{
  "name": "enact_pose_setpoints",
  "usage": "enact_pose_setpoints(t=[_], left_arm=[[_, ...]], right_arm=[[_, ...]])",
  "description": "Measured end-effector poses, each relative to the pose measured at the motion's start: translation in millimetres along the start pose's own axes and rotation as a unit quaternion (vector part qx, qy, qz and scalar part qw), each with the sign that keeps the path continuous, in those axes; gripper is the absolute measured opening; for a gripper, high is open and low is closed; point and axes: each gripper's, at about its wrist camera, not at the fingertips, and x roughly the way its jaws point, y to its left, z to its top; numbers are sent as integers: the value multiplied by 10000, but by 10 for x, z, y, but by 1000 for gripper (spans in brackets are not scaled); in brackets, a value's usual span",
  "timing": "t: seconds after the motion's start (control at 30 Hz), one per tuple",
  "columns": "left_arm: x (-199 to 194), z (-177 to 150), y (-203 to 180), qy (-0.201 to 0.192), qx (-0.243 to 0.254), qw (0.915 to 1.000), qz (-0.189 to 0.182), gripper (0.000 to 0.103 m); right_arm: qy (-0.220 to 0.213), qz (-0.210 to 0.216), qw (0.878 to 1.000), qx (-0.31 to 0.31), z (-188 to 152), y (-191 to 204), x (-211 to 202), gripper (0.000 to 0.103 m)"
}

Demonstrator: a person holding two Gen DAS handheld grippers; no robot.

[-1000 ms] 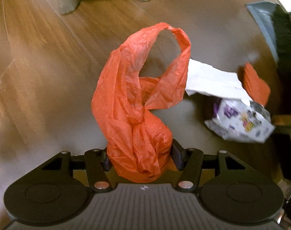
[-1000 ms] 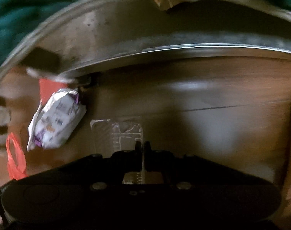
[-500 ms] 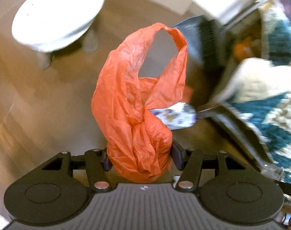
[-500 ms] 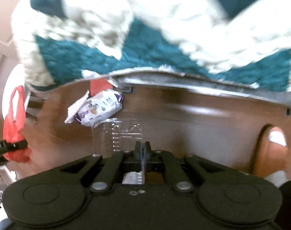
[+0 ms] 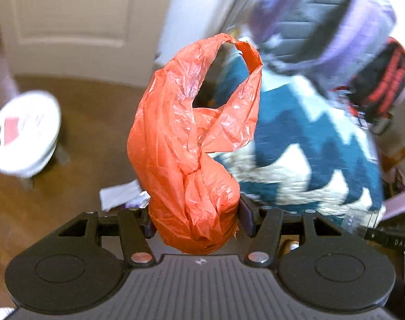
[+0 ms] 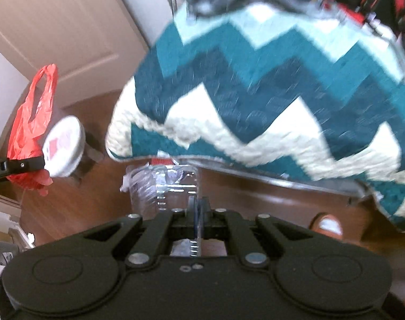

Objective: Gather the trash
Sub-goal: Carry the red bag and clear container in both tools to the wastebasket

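My left gripper (image 5: 195, 220) is shut on a crumpled orange plastic bag (image 5: 191, 144), whose bunched lower part fills the gap between the fingers while its handle loop stands up above. In the right wrist view the same orange bag (image 6: 29, 125) hangs from the left gripper (image 6: 18, 166) at the far left. My right gripper (image 6: 198, 206) is shut on the edge of a clear plastic container (image 6: 163, 186), which sticks out ahead of the fingers. A white and purple wrapper (image 5: 122, 196) lies on the wooden floor below, partly hidden by the bag.
A teal and white zigzag blanket (image 6: 269, 101) hangs over the bed edge. A round white stool (image 5: 23, 130) stands on the wooden floor (image 5: 90, 122) near a white door (image 5: 69, 13). Bags (image 5: 322, 21) lie on the bed. A person's foot (image 6: 327, 226) shows at lower right.
Both grippers have risen well above the floor and rolled, each keeping its hold. The view swung from the floor under the bed to the blanket, door and stool.
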Motion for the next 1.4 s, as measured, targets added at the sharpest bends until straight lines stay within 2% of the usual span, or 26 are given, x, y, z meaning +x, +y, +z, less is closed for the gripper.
enact_pose_setpoints(t=[0.13, 0.27, 0.4, 0.57, 0.7, 0.97, 1.13, 1.27, 1.4], left_arm=[[-372, 76, -583, -194, 523, 9982, -217, 57], [-695, 83, -1187, -365, 1044, 9927, -474, 57], [-964, 68, -1842, -528, 1538, 9838, -761, 57], [-1210, 20, -2753, -655, 2165, 9673, -1150, 57], [-1401, -68, -3439, -720, 2609, 9510, -1494, 57], [-1762, -313, -4848, -880, 3432, 9085, -2216, 57], [-1961, -456, -5654, -918, 3781, 8813, -2682, 57], [-2030, -658, -6240, -833, 4117, 8603, -2887, 57], [-1966, -891, -6733, -724, 4389, 8455, -2955, 57]], right_arm=[[-320, 17, 9994, -104, 14, -91, -658, 2], [-809, -11, 9967, -74, 11, -237, -1359, 2], [-1280, -104, 9917, -11, -20, -495, -2019, 2], [-1685, -148, 9854, 190, -113, -833, -2702, 2], [-1977, -301, 9794, 272, -221, -1137, -3207, 2], [-2642, -935, 9577, 652, -481, -1852, -4165, 2], [-3115, -1406, 9354, 912, -685, -2225, -4770, 2], [-3354, -1764, 9179, 1177, -856, -2558, -5135, 2], [-3398, -2070, 9058, 1458, -1000, -2874, -5316, 2]])
